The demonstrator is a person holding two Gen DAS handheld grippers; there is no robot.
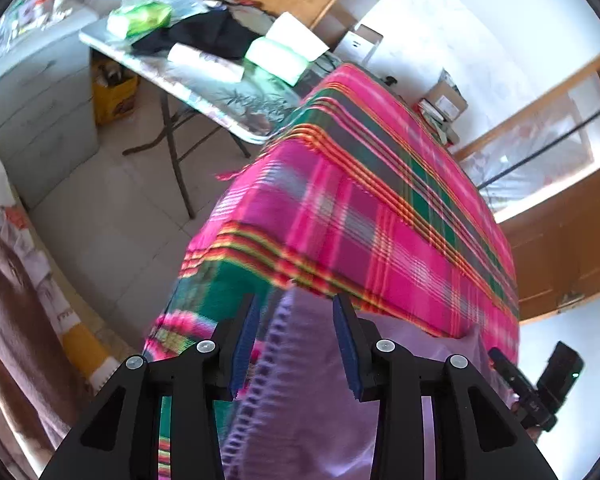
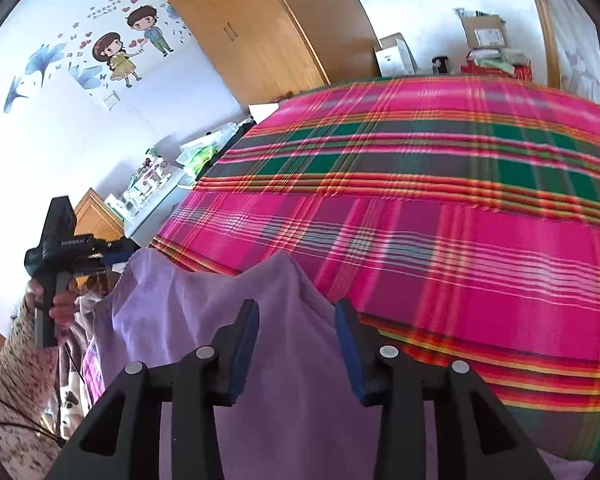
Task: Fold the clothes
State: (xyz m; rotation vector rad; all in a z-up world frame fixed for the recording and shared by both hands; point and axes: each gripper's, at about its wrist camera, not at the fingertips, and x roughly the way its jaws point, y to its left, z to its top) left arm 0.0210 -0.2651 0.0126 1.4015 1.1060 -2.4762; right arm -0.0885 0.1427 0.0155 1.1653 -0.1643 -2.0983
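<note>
- Lilac garment [image 2: 228, 320] lies on the near edge of the bed, on the pink-and-green plaid bedspread [image 2: 440, 216]; two soft peaks of cloth stand up along its far edge, one by each gripper
- Its long axis I cannot make out, the cloth being rumpled and cut off by the frame; in the left wrist view a stitched hem [image 1: 260, 380] runs from the near edge up toward the fingertips, away from the camera
- Left gripper [image 1: 296, 304]: fingers apart, the hem and a peak of the lilac cloth between the blue pads, neither pad pressing it
- Right gripper [image 2: 296, 308]: fingers apart as well, the cloth's other peak rising between them, not pinched
- A hand [image 2: 62, 304] in a speckled sleeve grips the left tool's handle, seen from the right wrist
- Writing: pale lettering on that tool's black body, too small to read; wall stickers [image 2: 128, 48] of two cartoon children with a line of script above, unreadable; labels on the cardboard boxes [image 2: 486, 30] blurred
</note>
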